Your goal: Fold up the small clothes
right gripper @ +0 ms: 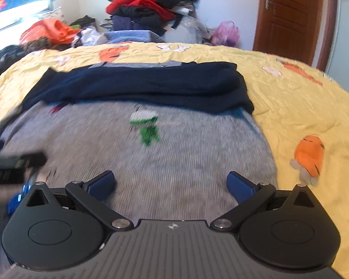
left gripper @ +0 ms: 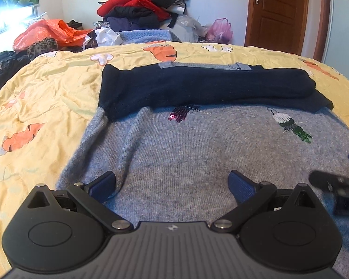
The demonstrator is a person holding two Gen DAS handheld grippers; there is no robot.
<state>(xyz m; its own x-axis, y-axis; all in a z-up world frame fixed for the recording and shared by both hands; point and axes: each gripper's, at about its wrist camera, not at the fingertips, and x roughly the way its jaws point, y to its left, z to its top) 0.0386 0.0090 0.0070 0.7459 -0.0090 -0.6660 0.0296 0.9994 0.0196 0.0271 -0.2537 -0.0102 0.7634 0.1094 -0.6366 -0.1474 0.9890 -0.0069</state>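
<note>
A grey sweater (left gripper: pixel 186 144) is being shown spread on the bed (left gripper: pixel 46 88), navy sleeves folded left-to-right across its far part. Both tongs, left (left gripper: pixel 172 186) and right (right gripper: pixel 171 184), are being held apart, empty, over its near hem.

My left gripper (left gripper: pixel 172 186) over the grey sweater (left gripper: pixel 186 153)
Jaws spread wide, nothing between them; navy sleeves (left gripper: pixel 204 88) folded across the sweater's far end, toward the yellow quilt's (left gripper: pixel 41 97) far edge.
</note>
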